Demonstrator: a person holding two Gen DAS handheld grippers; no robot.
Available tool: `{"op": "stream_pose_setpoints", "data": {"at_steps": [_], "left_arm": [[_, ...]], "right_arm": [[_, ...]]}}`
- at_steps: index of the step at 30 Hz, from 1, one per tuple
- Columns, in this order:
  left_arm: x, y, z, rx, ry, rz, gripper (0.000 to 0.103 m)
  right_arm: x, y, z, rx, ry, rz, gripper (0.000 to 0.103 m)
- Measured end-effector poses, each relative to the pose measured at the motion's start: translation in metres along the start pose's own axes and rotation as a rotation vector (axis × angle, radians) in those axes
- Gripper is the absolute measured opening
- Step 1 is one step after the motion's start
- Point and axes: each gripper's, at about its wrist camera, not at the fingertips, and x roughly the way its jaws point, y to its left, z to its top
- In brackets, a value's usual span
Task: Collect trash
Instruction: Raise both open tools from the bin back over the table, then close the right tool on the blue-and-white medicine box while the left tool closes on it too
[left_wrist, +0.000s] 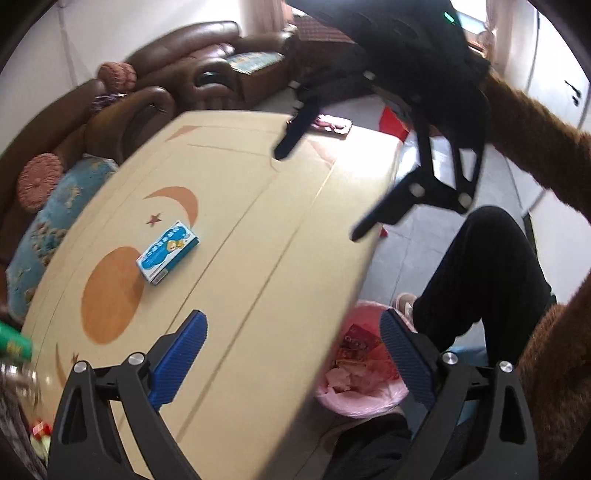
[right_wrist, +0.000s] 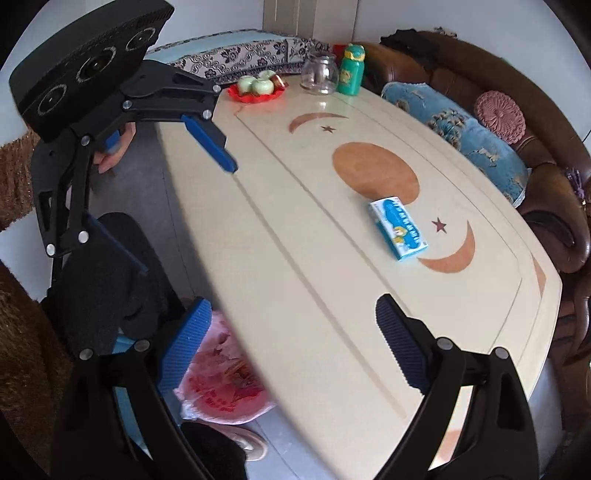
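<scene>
One blue carton (right_wrist: 399, 228) remains on the cream table (right_wrist: 314, 236), well ahead of both grippers; left gripper (left_wrist: 293, 354) and right gripper (right_wrist: 293, 345) are spread and empty, wrappers already filling the pink-lined bin (left_wrist: 364, 373) between their fingertips.

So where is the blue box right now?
The blue box lies flat on the table, between the orange circle and the crescent; neither gripper holds it.
</scene>
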Motion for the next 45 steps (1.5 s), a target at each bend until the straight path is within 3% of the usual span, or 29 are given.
{"op": "stream_pose_setpoints", "data": {"at_steps": [4,9,13,20,29,35,45], "left_arm": [[0.029,0.038,0.008,0.053,0.014,-0.027,0.092],[0.074,0.101,0.019,0.004,0.043,-0.092,0.092],[0.110,0.145,0.022,-0.029,0.072,-0.098,0.092],[0.161,0.201,0.027,-0.026,0.133,-0.110,0.092],[0.206,0.218,0.034,0.080,0.215,-0.119,0.092],[0.215,0.228,0.034,0.082,0.224,-0.145,0.094],[0.226,0.241,0.023,0.048,0.244,-0.193,0.095]], "right_arm": [[0.027,-0.045,0.016,-0.002,0.022,0.014,0.089],[0.069,-0.094,0.028,0.011,0.053,0.040,0.089],[0.107,-0.129,0.032,0.025,0.071,0.046,0.089],[0.162,-0.164,0.033,0.000,0.125,0.071,0.089],[0.199,-0.169,0.037,-0.079,0.190,0.084,0.089],[0.206,-0.174,0.040,-0.069,0.198,0.149,0.089],[0.220,-0.172,0.033,-0.076,0.218,0.155,0.089]]}}
